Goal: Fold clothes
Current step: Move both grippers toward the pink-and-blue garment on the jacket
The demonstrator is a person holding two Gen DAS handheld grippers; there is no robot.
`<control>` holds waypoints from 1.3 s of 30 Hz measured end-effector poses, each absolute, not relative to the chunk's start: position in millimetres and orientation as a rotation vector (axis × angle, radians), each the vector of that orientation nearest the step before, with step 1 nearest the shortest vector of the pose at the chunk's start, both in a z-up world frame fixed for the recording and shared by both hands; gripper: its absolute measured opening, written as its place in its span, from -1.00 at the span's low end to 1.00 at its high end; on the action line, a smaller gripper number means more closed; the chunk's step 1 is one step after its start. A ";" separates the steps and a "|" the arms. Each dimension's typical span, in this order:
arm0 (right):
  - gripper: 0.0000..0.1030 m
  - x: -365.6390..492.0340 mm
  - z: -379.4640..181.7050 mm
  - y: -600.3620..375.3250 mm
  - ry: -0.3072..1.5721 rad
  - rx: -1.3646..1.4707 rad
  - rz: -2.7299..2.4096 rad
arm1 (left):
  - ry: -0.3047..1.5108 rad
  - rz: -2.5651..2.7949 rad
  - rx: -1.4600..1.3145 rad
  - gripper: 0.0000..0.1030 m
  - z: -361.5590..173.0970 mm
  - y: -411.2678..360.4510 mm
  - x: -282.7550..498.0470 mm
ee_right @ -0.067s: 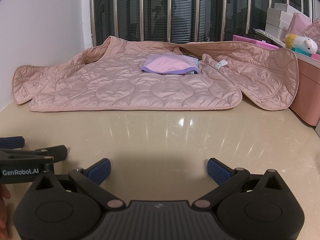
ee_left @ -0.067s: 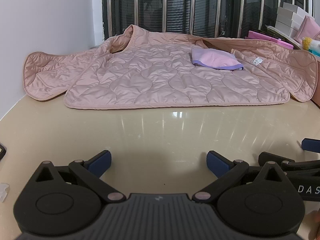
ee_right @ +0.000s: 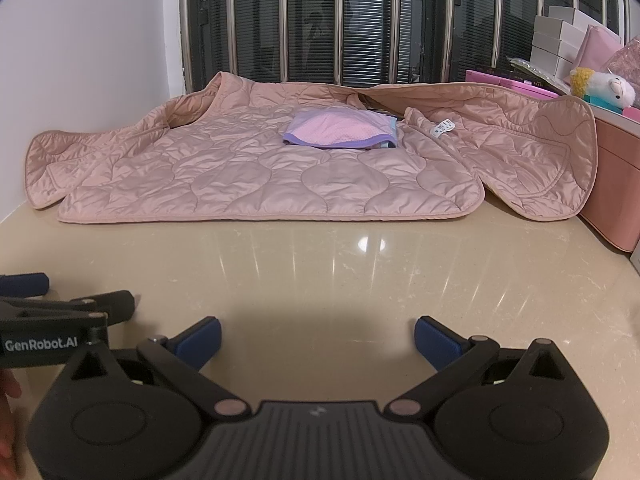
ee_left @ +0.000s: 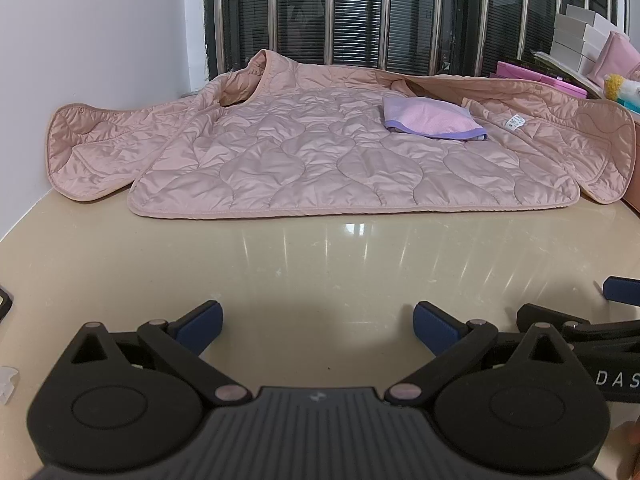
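A pink quilted jacket (ee_left: 320, 160) (ee_right: 256, 168) lies spread flat across the far half of a glossy beige table (ee_left: 320, 264) (ee_right: 340, 272), sleeves out to both sides. A small folded pink and lilac garment (ee_left: 432, 122) (ee_right: 340, 130) rests on top of it, right of centre. My left gripper (ee_left: 318, 322) hovers open over bare table, well short of the jacket's hem. Beside it my right gripper (ee_right: 318, 338) is open too, with nothing between its blue-padded fingers. Each gripper shows at the edge of the other's view.
A white wall (ee_left: 100, 40) bounds the table's left side, and a dark barred window (ee_right: 360, 20) runs along the back. At the right stand a pink cabinet (ee_right: 612, 200), stacked white boxes (ee_right: 560, 36) and a plush toy (ee_right: 604, 88). A small white object (ee_left: 8, 384) lies at the near left.
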State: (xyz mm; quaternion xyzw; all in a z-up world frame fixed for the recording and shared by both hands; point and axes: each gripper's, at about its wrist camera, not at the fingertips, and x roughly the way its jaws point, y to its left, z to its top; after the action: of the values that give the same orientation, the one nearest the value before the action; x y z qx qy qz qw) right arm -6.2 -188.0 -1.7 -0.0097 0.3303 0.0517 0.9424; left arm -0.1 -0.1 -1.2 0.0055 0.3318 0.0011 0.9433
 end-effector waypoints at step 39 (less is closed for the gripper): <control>1.00 -5.8 0.1 -188.8 0.676 -0.023 0.125 | 0.665 0.004 0.035 0.98 5.9 -5.3 -1.3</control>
State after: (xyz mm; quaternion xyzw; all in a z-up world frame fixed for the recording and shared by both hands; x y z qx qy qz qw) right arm -5.8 -188.8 0.1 -0.0110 0.3315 0.0613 0.9414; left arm -1.3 -5.3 5.9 0.0172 0.3262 0.0018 0.9451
